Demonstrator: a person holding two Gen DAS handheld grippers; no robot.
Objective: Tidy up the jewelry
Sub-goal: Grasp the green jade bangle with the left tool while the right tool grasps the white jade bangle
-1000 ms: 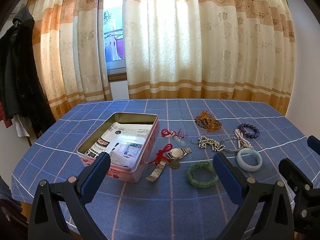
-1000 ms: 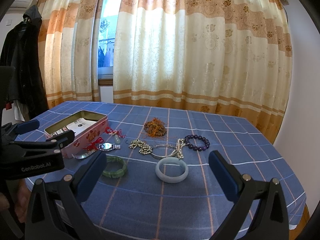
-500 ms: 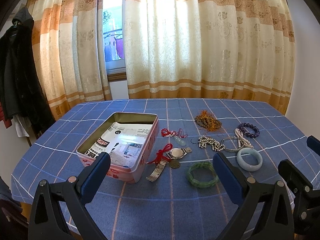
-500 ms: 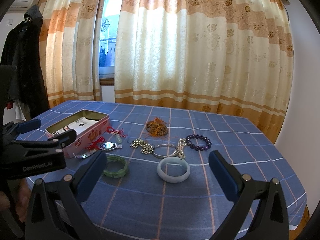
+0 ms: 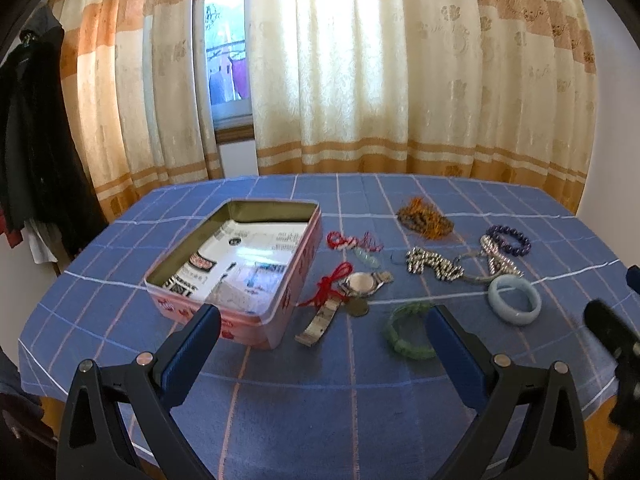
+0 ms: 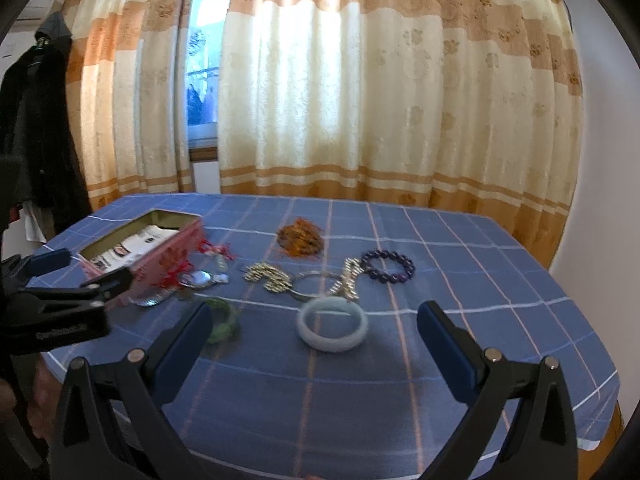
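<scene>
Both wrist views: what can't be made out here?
- Green bangle: right wrist view, blurred and partly behind the right gripper finger.
- Tin lining: print too small to read in the left wrist view.
- Right gripper: left wrist view, blurred and cut off by the right edge.

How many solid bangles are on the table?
2. The green bangle lies near the front edge, right of the watch. The pale bangle lies further right, in front of the purple beads. None looks hidden.
</scene>
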